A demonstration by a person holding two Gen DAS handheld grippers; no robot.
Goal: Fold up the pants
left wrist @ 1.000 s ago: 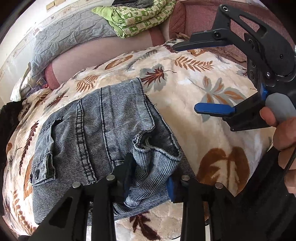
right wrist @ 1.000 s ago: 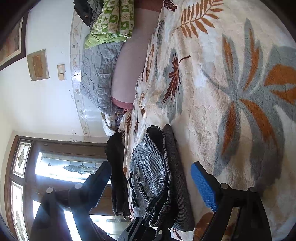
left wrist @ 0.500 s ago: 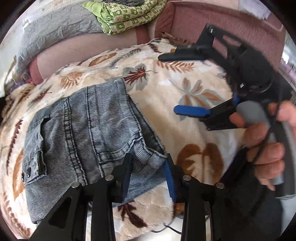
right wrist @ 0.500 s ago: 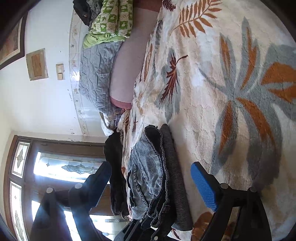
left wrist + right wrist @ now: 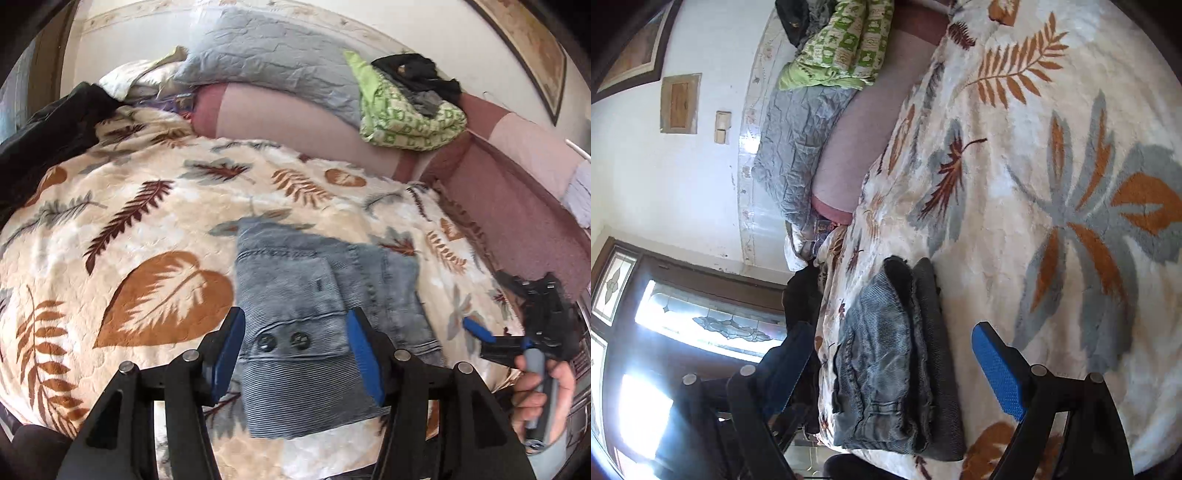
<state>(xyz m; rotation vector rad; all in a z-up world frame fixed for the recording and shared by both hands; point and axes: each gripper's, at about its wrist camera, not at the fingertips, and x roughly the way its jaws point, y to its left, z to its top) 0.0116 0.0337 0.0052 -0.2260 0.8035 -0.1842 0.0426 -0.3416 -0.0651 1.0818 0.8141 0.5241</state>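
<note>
Denim pants (image 5: 325, 325): folded into a compact grey-blue bundle, lying on the leafy fleece blanket (image 5: 147, 229) near its front edge
Left gripper (image 5: 295, 350): angled down over the bundle, blue pads on either side of the two-button pocket flap; jaws are opening, the pants sit below and between them but the pads aren't pressing on the fabric
Right gripper (image 5: 894, 373): rolled sideways so the bed looks tipped on end in its own view, jaws spread wide, nothing pinched; the stacked edge of the fold shows between its fingers, not touched
Right hand (image 5: 543, 391): seen from the left camera at the far right edge, wrapped round the grey handle, gripper held off the right side of the pants
Pants look: ribbed, washed-out denim, pocket flap with two dark buttons on top, seams running across, several layers visible at the folded edge from the right wrist view, a bit blurry in the left view
Background stuff: grey quilt (image 5: 273, 62) and a green patterned cloth (image 5: 406, 114) heaped along the pink bolster (image 5: 280, 118) at the back
</note>
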